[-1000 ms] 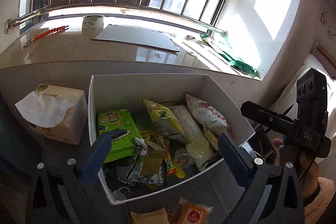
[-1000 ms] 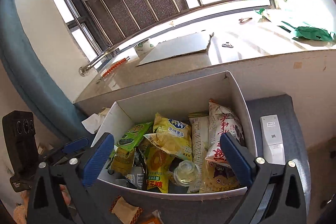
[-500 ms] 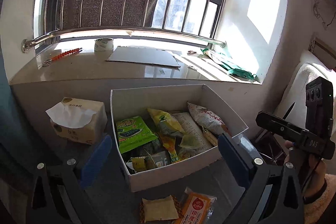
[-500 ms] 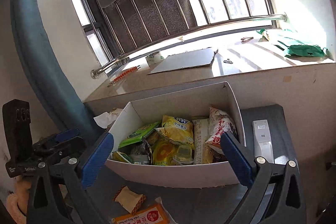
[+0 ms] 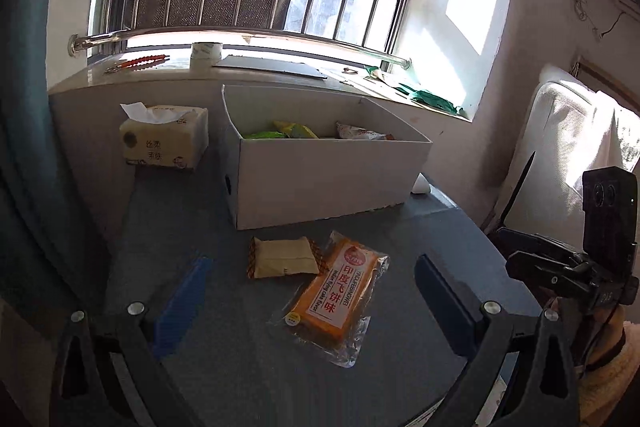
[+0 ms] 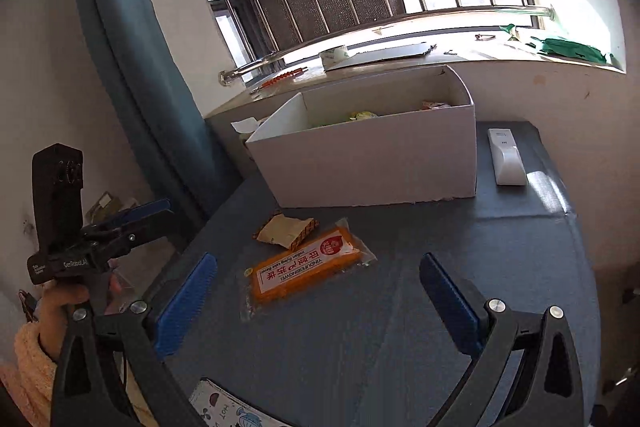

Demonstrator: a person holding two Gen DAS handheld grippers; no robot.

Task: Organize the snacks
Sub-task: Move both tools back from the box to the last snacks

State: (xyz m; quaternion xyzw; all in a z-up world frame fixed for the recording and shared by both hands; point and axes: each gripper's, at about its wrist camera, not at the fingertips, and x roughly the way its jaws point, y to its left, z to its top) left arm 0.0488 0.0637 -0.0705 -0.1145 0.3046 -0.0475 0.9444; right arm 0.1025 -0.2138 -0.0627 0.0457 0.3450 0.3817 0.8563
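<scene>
Blue pads on both of my grippers stand wide apart with nothing between them. The left gripper (image 5: 312, 291) hangs over the near part of the grey table (image 5: 224, 367), and the right gripper (image 6: 320, 291) does the same from the right side; each is open and clear of the snacks.

Between the left pads (image 5: 182, 303) I see two snacks lying flat on the table. The orange pack (image 5: 338, 293), in clear wrap with red lettering, lies slanted, its far end toward the box. Just to its left is a beige pack (image 5: 284, 257) with brown crimped ends; the two are touching or very nearly so, and I cannot tell which. From the right camera the orange pack (image 6: 306, 269) lies across the view with the beige pack (image 6: 286, 229) just beyond it.

Farther off stands the white box (image 5: 320, 175), open at the top, with green, yellow and red-printed packets showing over its rim. Left of the box is a tissue pack (image 5: 164, 137) with a sheet sticking up. Right of the box, a white remote (image 6: 506, 157) lies on the table, near the box wall but apart from it.

Beyond all this runs the window sill (image 5: 168, 69) with a tape roll (image 5: 206, 51) on it. A hand (image 6: 60, 303) in a fuzzy sleeve grips the left gripper's handle in the right camera.
</scene>
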